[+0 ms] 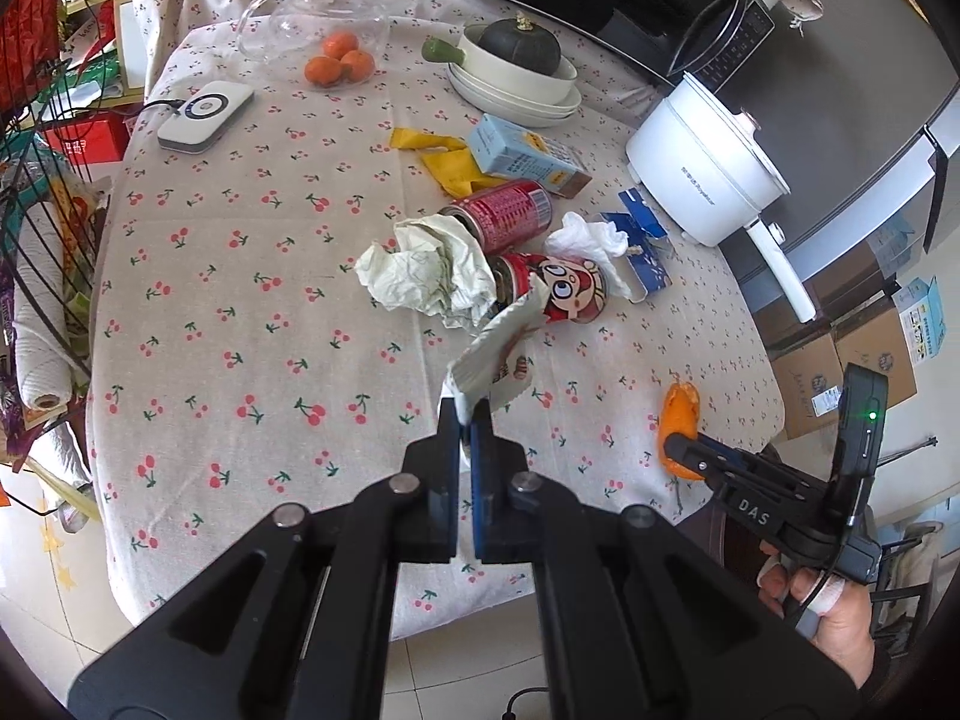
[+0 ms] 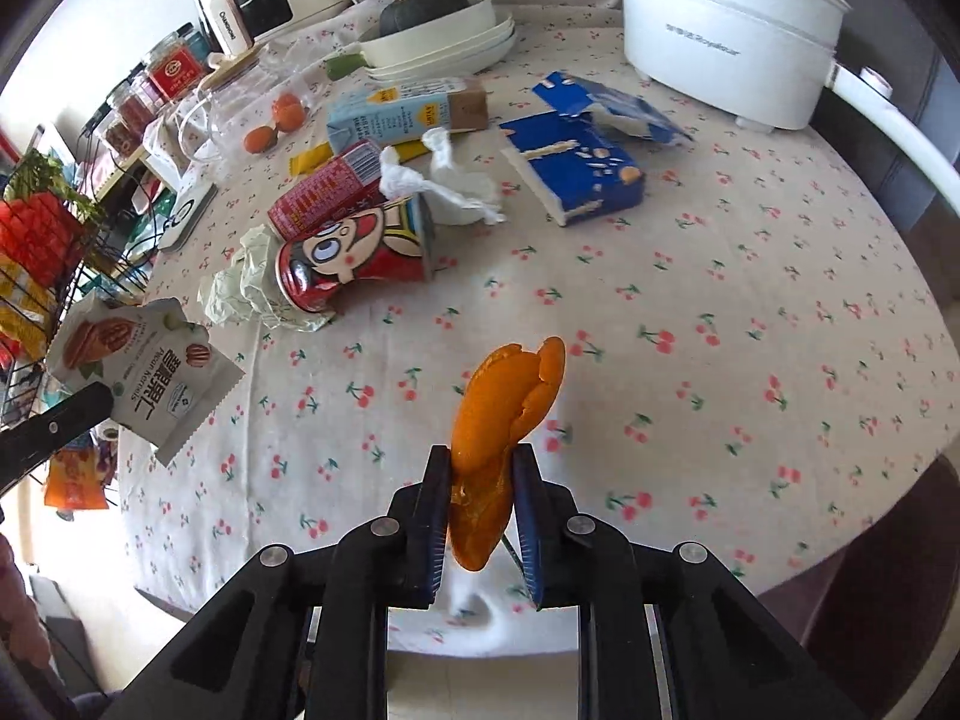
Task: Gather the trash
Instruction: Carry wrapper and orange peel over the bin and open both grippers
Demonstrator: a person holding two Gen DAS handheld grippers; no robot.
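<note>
My left gripper (image 1: 463,417) is shut on a white snack wrapper (image 1: 495,354) and holds it above the cherry-print tablecloth (image 1: 252,324); the wrapper also shows in the right wrist view (image 2: 144,372). My right gripper (image 2: 482,456) is shut on an orange peel (image 2: 510,402), which also shows in the left wrist view (image 1: 680,414). Trash lies mid-table: crumpled paper (image 1: 426,273), two red cans (image 1: 522,216) (image 1: 564,294), a white tissue (image 1: 591,237), a torn blue box (image 2: 576,171), a light blue carton (image 1: 522,153) and a yellow wrapper (image 1: 450,159).
A white electric pot (image 1: 702,171) stands at the right. Stacked white dishes with a dark squash (image 1: 519,69), tangerines (image 1: 339,60), a glass jug (image 1: 312,18) and a white device (image 1: 207,114) sit at the back. A wire rack (image 1: 42,192) stands left of the table.
</note>
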